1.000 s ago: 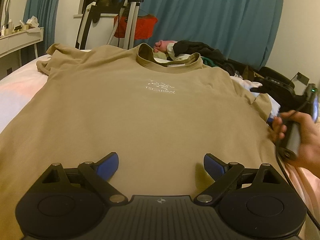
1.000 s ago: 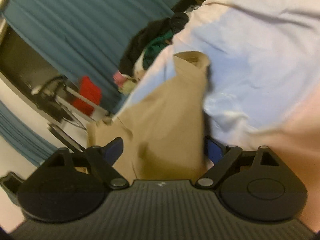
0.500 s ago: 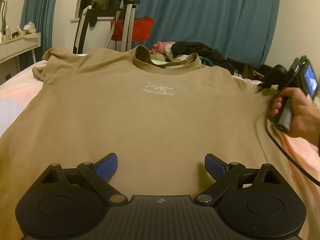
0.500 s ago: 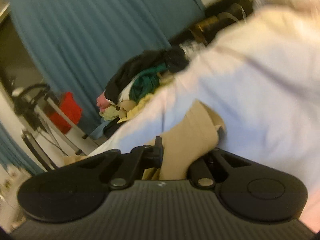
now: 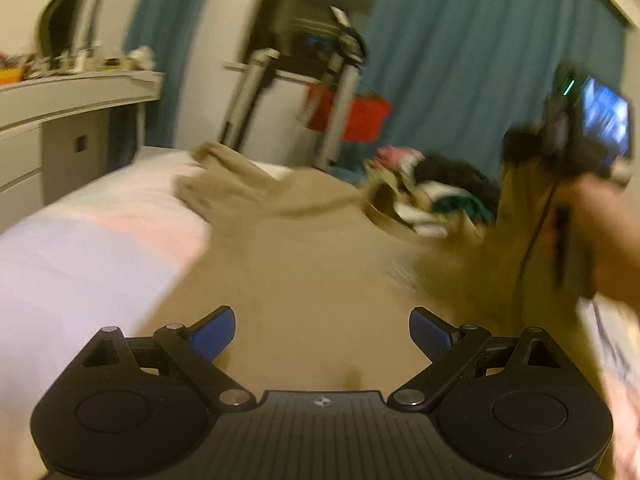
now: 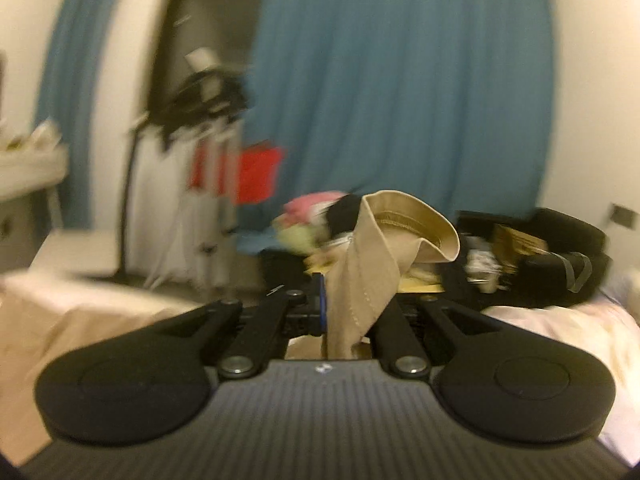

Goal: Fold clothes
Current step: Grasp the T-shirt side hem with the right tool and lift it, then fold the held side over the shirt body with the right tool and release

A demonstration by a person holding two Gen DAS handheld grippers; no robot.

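Tan T-shirt [image 5: 312, 264] spread across the bed [image 5: 80, 248], most of it flat, right sleeve [image 6: 372, 264] lifted clear of the mattress. Right hand-held gripper [image 6: 344, 312] pressed together on that sleeve, cuff flaring open above the jaws; seen from the left wrist view as a raised strip of tan cloth [image 5: 516, 216] hanging under the person's hand [image 5: 600, 240]. Left hand-held gripper [image 5: 320, 332] spread wide, blue pads [image 5: 212, 332] apart, nothing between them, hovering just above the lower body of the shirt.

Likely trouble from here:
- Thin pinch near the cuff only; a quick pull could slide the fabric out and drop the sleeve short of the fold line.
- No hold on the shirt body by the left side; dragging the sleeve across could haul the whole garment sideways and bunch the collar [image 5: 384, 208] and far shoulder.
- Pile of other clothes [image 5: 440, 184] just beyond the collar; a wide sweep could snag it.
- Heavy blur in both views, so exact fold line hard to judge.
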